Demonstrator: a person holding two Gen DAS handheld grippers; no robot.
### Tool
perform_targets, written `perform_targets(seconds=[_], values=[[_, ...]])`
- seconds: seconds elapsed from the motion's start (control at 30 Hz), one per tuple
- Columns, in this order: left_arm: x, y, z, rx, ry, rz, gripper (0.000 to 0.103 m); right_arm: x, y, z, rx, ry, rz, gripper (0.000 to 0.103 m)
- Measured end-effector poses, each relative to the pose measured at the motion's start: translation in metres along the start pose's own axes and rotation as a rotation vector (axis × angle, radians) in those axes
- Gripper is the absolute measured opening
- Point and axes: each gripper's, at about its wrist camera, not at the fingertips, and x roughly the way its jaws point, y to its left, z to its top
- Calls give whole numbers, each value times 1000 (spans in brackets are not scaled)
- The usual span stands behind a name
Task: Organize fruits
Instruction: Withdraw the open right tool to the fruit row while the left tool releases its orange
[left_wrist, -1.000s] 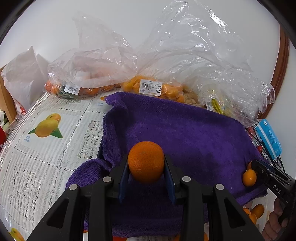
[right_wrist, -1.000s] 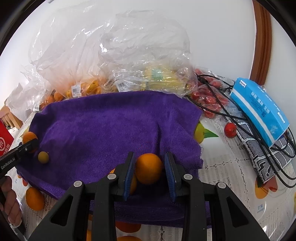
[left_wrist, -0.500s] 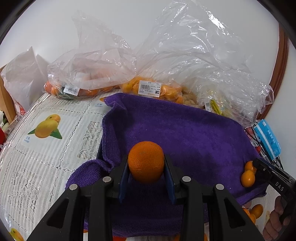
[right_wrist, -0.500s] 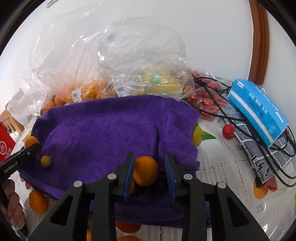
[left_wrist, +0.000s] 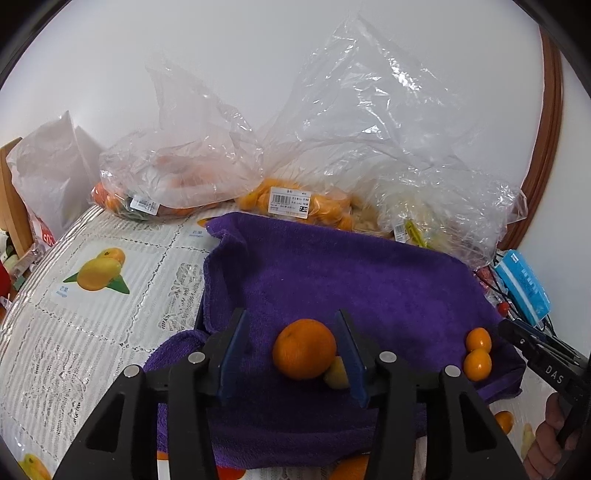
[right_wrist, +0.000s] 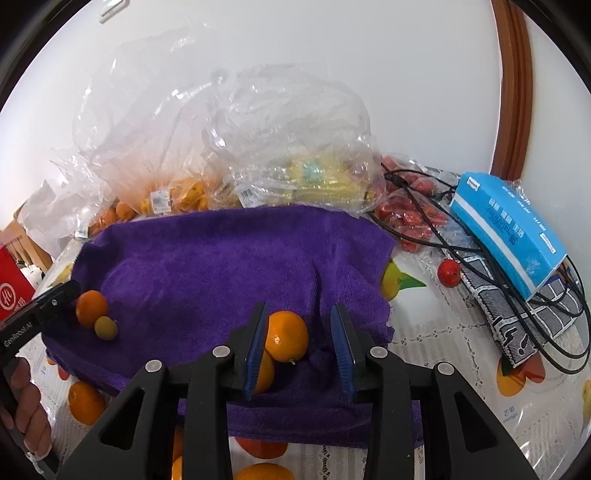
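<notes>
A purple towel lies spread on the table. My left gripper is opening over its near left part. An orange rests on the towel between the pads, clear of both, next to a small yellow-green fruit. My right gripper is opening over the towel's near right part. A smaller orange lies between its pads, close against the left one and clear of the right. A second small orange sits partly behind that left pad. The left gripper's tip shows beside its orange.
Clear plastic bags of oranges and yellow fruit line the wall behind the towel. A blue box, black cables and red tomatoes crowd the right side. A red box stands far left. Loose oranges lie near the front edge.
Both grippers' jaws have spread apart and let go of their oranges. Each orange has dropped onto the towel and now lies between the open pads.
</notes>
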Motion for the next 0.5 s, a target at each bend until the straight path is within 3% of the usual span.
perform_targets(seconds=[0.23,0.5], values=[[-14,-5,-6,25,-36,9,48,-26,8,-11,-1,-36,3,43],[-36,-5,-18,23,-49,-25,49,-52,18,-58,-32,47,-57,43]])
